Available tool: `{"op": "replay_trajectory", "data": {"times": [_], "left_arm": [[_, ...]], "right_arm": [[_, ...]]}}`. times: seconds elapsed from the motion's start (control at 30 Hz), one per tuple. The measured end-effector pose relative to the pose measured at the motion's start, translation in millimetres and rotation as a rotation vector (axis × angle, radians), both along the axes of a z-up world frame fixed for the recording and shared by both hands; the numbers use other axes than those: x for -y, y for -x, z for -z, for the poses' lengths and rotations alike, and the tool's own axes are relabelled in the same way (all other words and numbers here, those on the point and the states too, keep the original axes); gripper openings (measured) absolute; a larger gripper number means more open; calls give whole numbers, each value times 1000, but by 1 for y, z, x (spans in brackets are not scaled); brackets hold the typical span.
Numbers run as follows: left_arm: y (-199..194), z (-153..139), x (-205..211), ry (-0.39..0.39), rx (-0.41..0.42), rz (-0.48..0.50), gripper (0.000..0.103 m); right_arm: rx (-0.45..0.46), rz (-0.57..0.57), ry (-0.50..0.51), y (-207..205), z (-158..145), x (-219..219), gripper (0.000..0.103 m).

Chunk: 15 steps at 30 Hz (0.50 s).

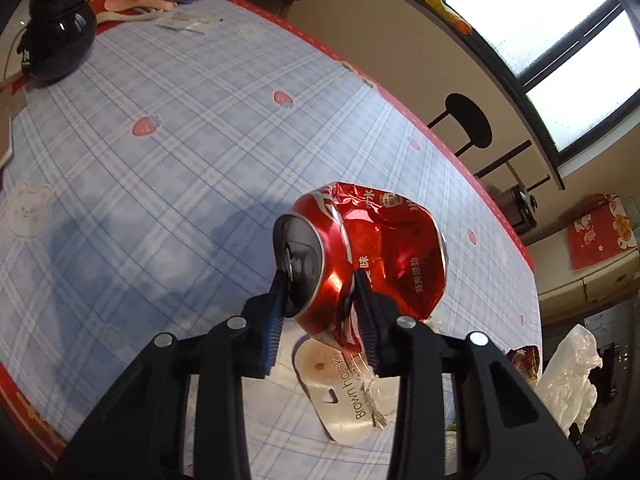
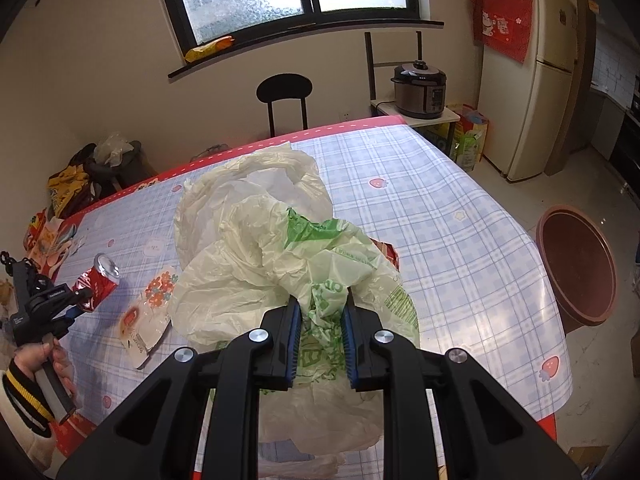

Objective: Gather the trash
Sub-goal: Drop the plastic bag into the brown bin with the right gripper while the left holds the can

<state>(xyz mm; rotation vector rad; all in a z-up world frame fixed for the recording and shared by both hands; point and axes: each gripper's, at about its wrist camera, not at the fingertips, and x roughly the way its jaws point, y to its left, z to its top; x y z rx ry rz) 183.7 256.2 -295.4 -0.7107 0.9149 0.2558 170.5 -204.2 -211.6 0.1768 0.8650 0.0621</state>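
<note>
My left gripper (image 1: 322,280) is shut on a crushed red soda can (image 1: 384,252) and holds it above the plaid tablecloth (image 1: 180,160). The can (image 2: 100,282) and left gripper (image 2: 78,300) also show at the left of the right wrist view. A clear "Brown hook" wrapper (image 1: 348,392) lies on the table under the can; it shows in the right wrist view (image 2: 150,318) too. My right gripper (image 2: 322,304) is shut on a bunched fold of the white and green plastic bag (image 2: 280,248), which billows in the table's middle.
A black helmet (image 1: 56,32) and papers sit at the table's far corner. A red snack packet (image 2: 390,254) peeks out behind the bag. A black chair (image 2: 284,92), a rice cooker (image 2: 420,88), a fridge (image 2: 532,80) and a brown basin (image 2: 576,264) stand around the table.
</note>
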Motion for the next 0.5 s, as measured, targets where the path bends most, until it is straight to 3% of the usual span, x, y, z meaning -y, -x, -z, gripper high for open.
{"op": "replay_trajectory", "data": {"times": [0.27, 0.5], "left_arm": [[57, -46, 19, -87, 75, 9, 36], [85, -86, 64, -153, 150, 14, 36]], "right_arm": [[76, -52, -29, 3, -18, 8, 19], [118, -68, -65, 2, -25, 53, 19]]}}
